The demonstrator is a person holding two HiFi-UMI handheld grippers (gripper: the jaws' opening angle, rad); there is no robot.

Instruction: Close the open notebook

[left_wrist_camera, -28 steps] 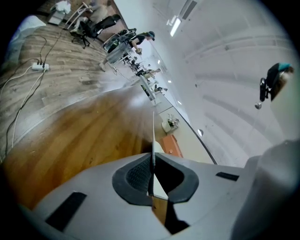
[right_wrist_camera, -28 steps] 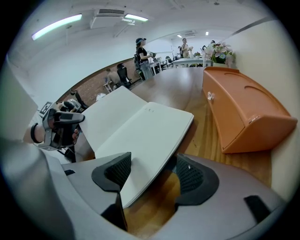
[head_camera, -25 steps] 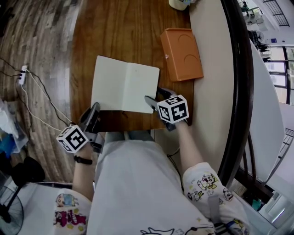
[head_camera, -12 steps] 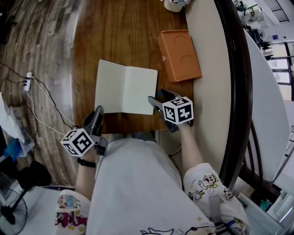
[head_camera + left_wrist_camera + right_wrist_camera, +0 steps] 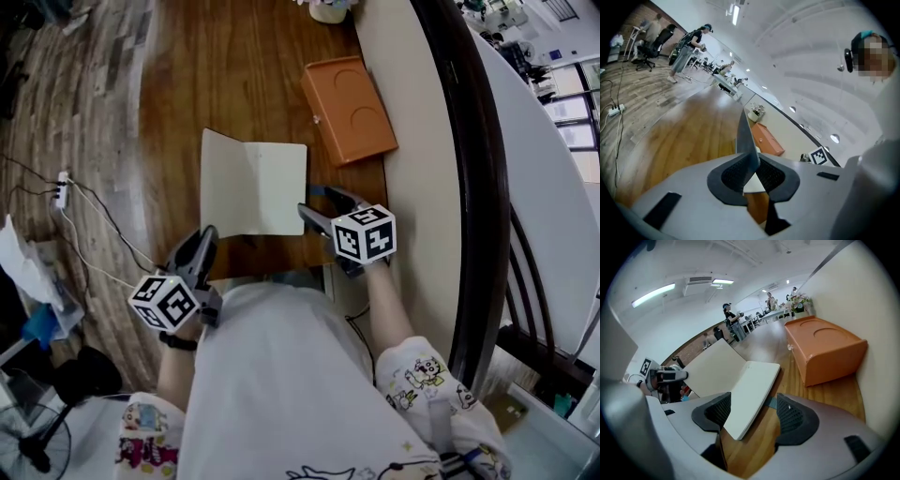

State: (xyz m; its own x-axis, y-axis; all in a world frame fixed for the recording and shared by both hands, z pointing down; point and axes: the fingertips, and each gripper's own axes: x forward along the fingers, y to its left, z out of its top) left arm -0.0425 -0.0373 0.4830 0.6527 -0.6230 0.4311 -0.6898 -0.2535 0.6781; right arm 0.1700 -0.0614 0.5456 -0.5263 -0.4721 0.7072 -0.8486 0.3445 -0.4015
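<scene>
The brown wooden table (image 5: pixel 253 84) takes up most of the head view, with a pale band along its right side. The notebook (image 5: pixel 253 187) lies open near the table's near edge, in front of the person, blank cream pages up. In the right gripper view its left half (image 5: pixel 710 371) tilts up off the wood while the right half lies flat. An orange box (image 5: pixel 349 110) sits on the table just beyond the notebook's right side, apart from it.

The left gripper (image 5: pixel 199 246) is at the notebook's near left corner. Its own view shows the 2 jaws pressed together on the thin dark cover (image 5: pixel 746 136), which stands up between the pads. The right gripper (image 5: pixel 325 206) is at the near right corner, jaws spread, with the corner of the flat right half (image 5: pixel 740 413) between the pads and not pinched.

A small pale cup (image 5: pixel 328 11) stands at the table's far end
</scene>
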